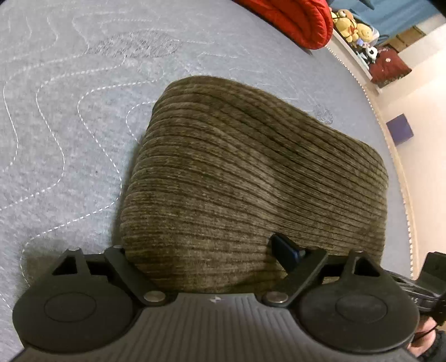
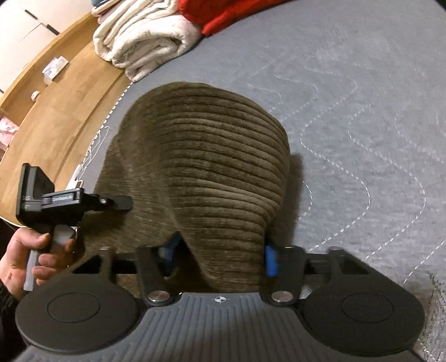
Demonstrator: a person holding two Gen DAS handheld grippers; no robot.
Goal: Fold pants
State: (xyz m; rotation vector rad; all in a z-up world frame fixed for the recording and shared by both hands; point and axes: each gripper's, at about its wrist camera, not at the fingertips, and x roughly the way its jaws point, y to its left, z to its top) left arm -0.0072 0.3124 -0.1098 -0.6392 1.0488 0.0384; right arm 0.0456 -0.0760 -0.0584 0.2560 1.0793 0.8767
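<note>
Brown corduroy pants (image 1: pixel 251 172) lie folded into a thick pad on the grey quilted mattress (image 1: pixel 69 111). My left gripper (image 1: pixel 202 254) stands wide open at the pad's near edge. The cloth covers its left finger, and its right fingertip (image 1: pixel 284 250) rests on top. In the right wrist view the pants (image 2: pixel 211 156) rise in a hump. My right gripper (image 2: pixel 220 254) has that raised fold between its blue pads (image 2: pixel 270 260), which press on both sides. A hand (image 2: pixel 33 250) holds the left gripper's handle at the left.
A red quilt (image 1: pixel 292 19) and folded white blankets (image 2: pixel 145 36) lie at the far end of the mattress. A wooden ledge (image 2: pixel 64 92) runs along one side. On the other side are plush toys (image 1: pixel 351 25) and a purple box (image 1: pixel 400 129) on the floor.
</note>
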